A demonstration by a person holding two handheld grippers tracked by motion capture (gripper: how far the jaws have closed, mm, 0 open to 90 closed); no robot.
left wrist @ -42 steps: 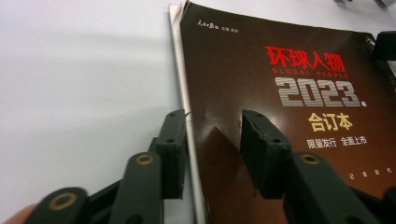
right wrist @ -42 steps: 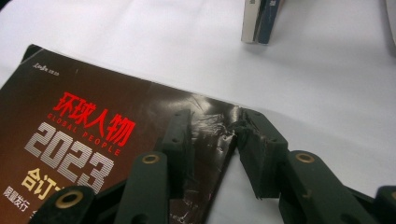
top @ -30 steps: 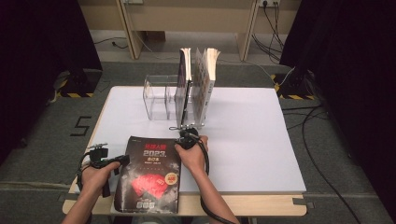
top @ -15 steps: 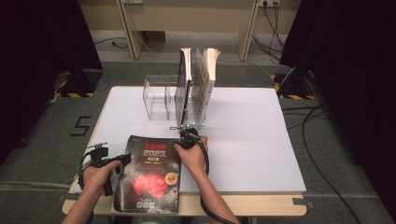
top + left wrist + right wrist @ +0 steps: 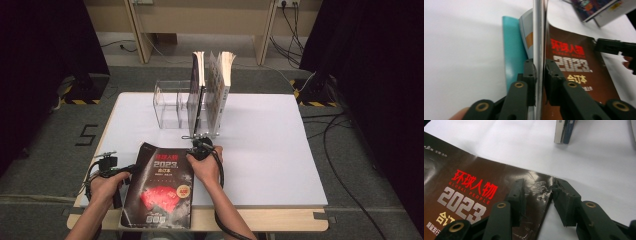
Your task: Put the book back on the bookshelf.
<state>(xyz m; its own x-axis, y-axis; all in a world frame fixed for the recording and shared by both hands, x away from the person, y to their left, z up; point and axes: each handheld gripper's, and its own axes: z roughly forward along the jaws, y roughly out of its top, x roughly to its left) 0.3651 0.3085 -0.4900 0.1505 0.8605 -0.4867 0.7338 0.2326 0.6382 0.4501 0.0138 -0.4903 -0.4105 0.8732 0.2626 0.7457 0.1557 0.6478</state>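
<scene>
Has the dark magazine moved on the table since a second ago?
No. The magazine lies in the same spot on the table's near edge, at the same angle to the clear rack. The left claw has just been closing on its edge.

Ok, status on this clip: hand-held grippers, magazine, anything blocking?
Left hand-held gripper just closed, clamped on magazine edge. Right hand-held gripper open, jaws astride magazine's far corner. Book rack stands beyond, apart; nothing in the way.

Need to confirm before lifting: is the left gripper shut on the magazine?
Shut: the left gripper pads clamp the magazine's edge, having just closed.
</scene>
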